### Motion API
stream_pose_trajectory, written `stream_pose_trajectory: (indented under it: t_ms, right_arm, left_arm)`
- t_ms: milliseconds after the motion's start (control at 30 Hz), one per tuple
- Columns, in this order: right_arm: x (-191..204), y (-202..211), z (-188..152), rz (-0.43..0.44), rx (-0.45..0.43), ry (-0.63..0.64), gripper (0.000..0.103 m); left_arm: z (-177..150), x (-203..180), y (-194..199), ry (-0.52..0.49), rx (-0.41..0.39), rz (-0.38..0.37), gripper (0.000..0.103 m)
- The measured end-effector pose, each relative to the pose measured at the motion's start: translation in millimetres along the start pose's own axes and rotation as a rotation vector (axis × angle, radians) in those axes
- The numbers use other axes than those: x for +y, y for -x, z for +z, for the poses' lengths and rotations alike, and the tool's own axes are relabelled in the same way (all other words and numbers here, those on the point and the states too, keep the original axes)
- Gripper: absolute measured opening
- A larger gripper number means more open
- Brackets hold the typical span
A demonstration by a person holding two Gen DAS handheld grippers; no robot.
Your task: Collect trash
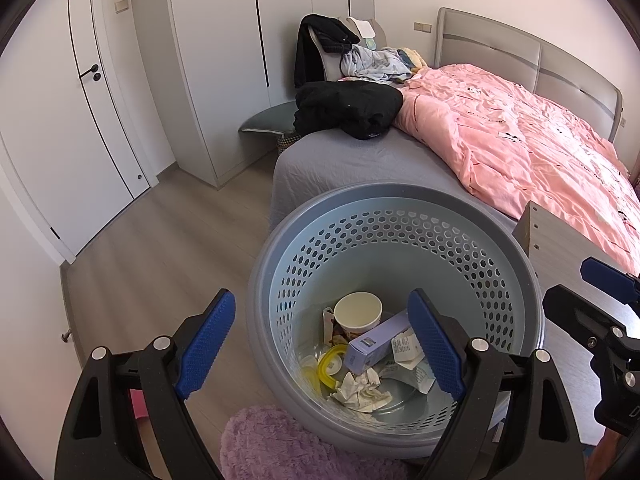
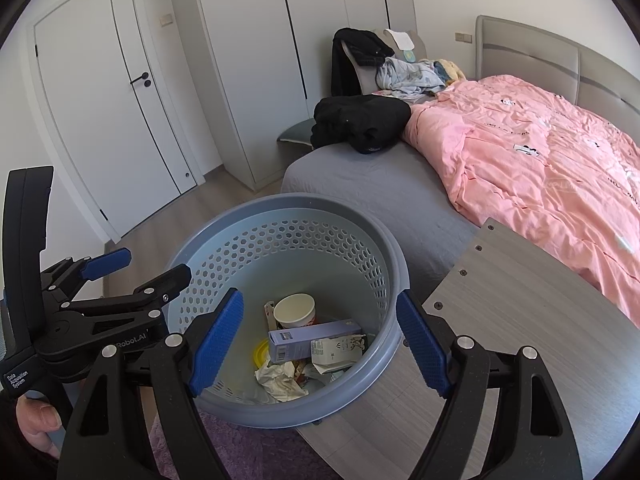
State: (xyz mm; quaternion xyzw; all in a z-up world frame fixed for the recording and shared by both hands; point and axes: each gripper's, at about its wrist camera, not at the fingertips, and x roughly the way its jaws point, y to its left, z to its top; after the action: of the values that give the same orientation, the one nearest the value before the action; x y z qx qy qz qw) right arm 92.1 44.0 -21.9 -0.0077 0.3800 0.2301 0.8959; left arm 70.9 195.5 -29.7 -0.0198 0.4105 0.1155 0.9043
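Hovering over trash basket (image 1: pixel 394 196) on wood floor (image 1: pixel 160 248); both hand-held grippers (image 1: pixel 320 340) (image 2: pixel 320 336) spread apart, empty.

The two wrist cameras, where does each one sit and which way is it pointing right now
Left wrist: on the left gripper, looking down into the bin toward the bed; its own open fingers show, and the right gripper at right.
Right wrist: on the right gripper, open, above the bin and table; the left gripper and a hand show at left.
Shared: bin, bed, wardrobe, door.
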Motion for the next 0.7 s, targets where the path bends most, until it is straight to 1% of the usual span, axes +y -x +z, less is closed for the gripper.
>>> stream_pose_trajectory:
  t_ms: [233,333,700]
  right_arm:
    - [2.5,0.6,-0.5,0.002,0.001,0.003,0.077]
    - [2.9,1.4,-0.7,0.001,-0.002,0.002,0.080]
    - [4.0,2.8,-0.4,0.001,-0.005,0.006,0.080]
  left_arm:
    - [0.5,0.0,2.0,0.001,-0.003,-0.001,0.084]
    - [0.3,0.0,2.5,-0.001,-0.004,0.000,0.084]
    - [0.2,-0.6,4.0,-0.001,-0.007,0.000,0.084]
